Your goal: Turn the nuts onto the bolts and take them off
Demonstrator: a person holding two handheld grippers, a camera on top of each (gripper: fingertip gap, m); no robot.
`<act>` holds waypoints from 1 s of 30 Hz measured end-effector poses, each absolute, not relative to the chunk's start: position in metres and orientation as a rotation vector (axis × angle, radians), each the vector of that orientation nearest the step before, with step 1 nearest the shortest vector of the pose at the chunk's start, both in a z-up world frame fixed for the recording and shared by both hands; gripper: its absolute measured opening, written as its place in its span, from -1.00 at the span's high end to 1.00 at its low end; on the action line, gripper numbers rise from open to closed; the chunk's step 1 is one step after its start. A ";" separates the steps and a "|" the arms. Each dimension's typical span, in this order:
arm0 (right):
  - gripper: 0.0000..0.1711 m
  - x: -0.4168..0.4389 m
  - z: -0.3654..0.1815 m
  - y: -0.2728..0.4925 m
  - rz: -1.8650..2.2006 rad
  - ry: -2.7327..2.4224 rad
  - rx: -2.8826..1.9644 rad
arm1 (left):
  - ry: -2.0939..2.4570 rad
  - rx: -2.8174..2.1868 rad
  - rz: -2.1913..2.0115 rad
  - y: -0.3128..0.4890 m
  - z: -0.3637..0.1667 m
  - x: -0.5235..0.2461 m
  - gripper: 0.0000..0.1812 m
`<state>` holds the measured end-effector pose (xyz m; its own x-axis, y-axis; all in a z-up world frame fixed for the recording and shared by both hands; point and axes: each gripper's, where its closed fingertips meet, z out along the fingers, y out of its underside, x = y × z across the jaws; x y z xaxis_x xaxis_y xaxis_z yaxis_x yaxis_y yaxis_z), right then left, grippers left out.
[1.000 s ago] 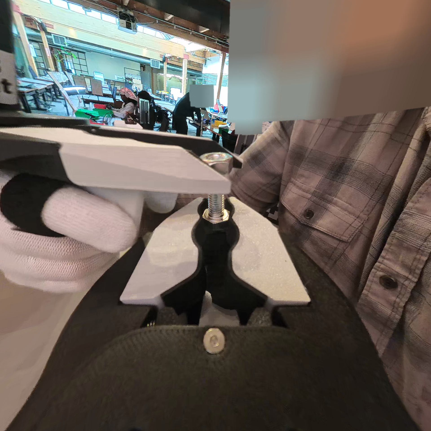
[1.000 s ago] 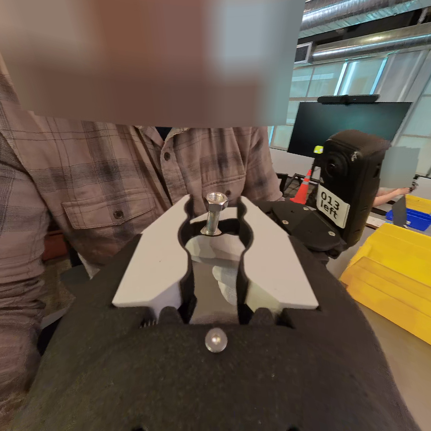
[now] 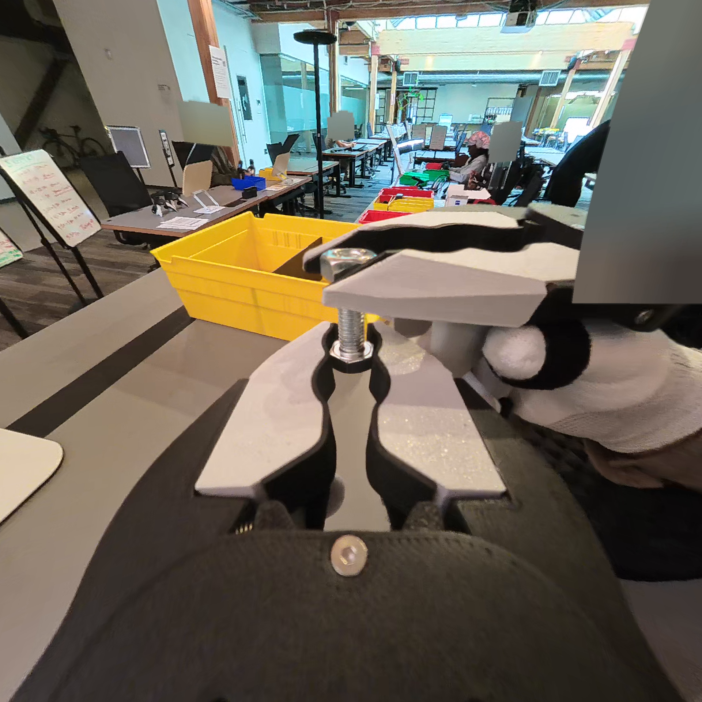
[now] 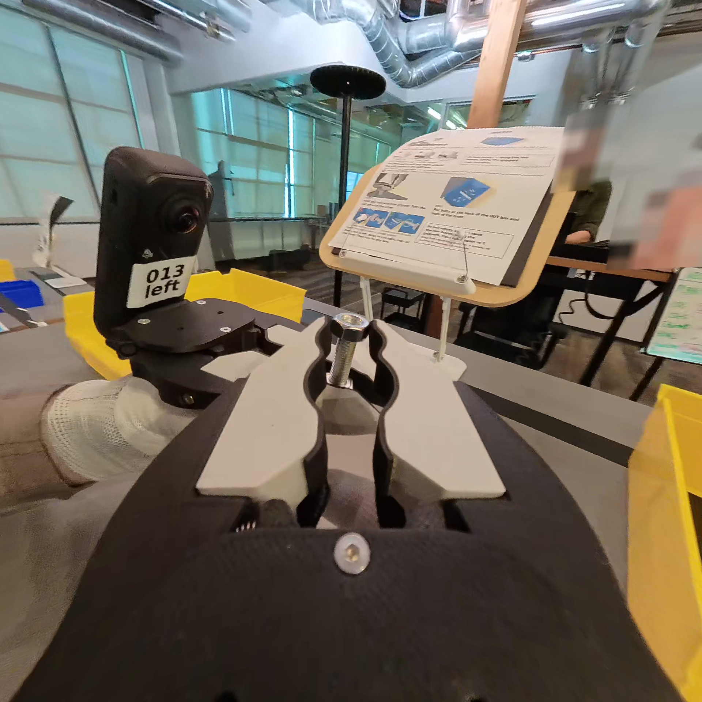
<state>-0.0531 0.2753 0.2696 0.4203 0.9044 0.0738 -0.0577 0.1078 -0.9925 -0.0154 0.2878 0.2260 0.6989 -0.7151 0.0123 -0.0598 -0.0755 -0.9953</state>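
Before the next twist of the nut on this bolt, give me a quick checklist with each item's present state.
1. Left gripper shut on the nut: ok.
2. Right gripper shut on the bolt head: ok.
3. Nut on the thread: ok, bare thread shows between it and the head.
4. Bolt in line with the nut: ok, no tilt visible.
5. Thread undamaged: cannot tell.
6. Yellow bin clear of both grippers: ok.

Shiny metal bolt [image 3: 351, 326]; glossy yellow plastic bin [image 3: 243, 277].
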 end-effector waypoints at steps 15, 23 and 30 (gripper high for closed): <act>0.81 -0.052 0.289 0.241 1.309 -1.204 -1.013 | 0.796 -1.480 -0.934 0.254 0.247 0.002 0.84; 0.80 -0.011 0.309 0.191 2.052 -1.621 -0.485 | 1.026 -1.367 -1.169 0.204 0.252 0.032 0.84; 0.80 -0.017 0.322 0.192 2.131 -1.731 -0.312 | 1.033 -1.338 -1.232 0.201 0.249 0.028 0.84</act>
<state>-0.0168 0.1917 0.3220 -0.9047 0.4212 0.0637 -0.1486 -0.1719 -0.9739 0.0283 0.2007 0.2490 0.1153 -0.9840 0.1360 0.0378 -0.1325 -0.9905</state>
